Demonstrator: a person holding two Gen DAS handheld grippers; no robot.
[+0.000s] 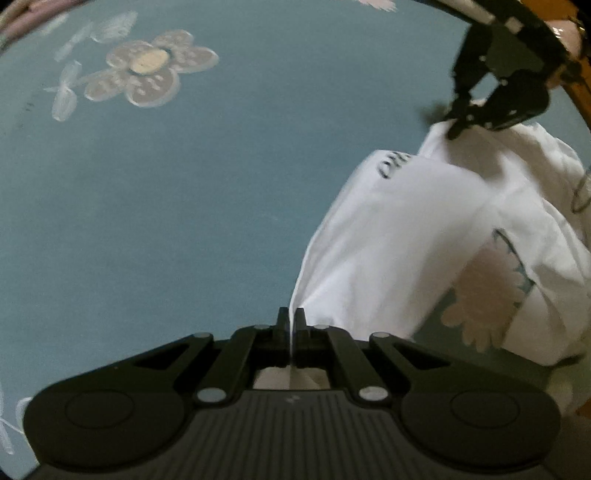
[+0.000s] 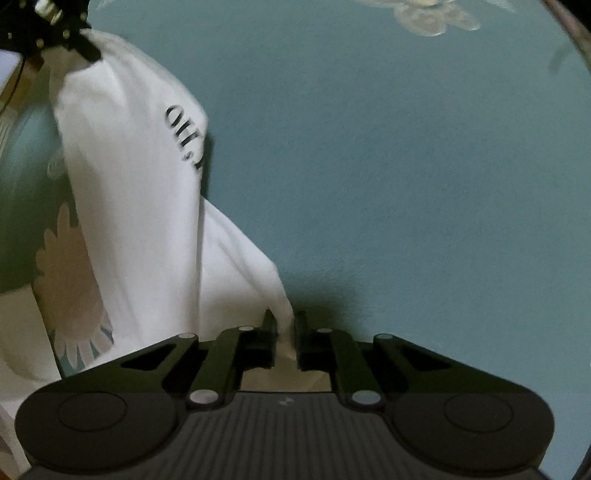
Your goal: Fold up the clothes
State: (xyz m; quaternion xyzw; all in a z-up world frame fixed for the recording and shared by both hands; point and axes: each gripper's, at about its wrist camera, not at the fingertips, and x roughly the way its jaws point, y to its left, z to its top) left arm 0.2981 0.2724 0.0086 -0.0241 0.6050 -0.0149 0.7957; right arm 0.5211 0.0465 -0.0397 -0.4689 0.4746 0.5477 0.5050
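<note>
A white garment (image 1: pixel 424 229) with black lettering (image 1: pixel 393 166) hangs stretched between my two grippers above a teal cloth surface (image 1: pixel 184 203). My left gripper (image 1: pixel 291 319) points steeply down, its jaws shut on a thin edge of the white fabric. In the right wrist view my right gripper (image 2: pixel 285 323) holds a bunched corner of the same garment (image 2: pixel 140 206) between its pads. Each gripper shows in the other's view: the right gripper (image 1: pixel 458 127) at the upper right, the left gripper (image 2: pixel 86 50) at the upper left, both pinching the cloth.
The teal surface carries pale printed flowers (image 1: pixel 147 70), one of them pinkish (image 1: pixel 480 306) beneath the garment. A wooden edge (image 1: pixel 580 92) runs along the far right of the left wrist view. Another flower (image 2: pixel 432 14) lies at the top of the right wrist view.
</note>
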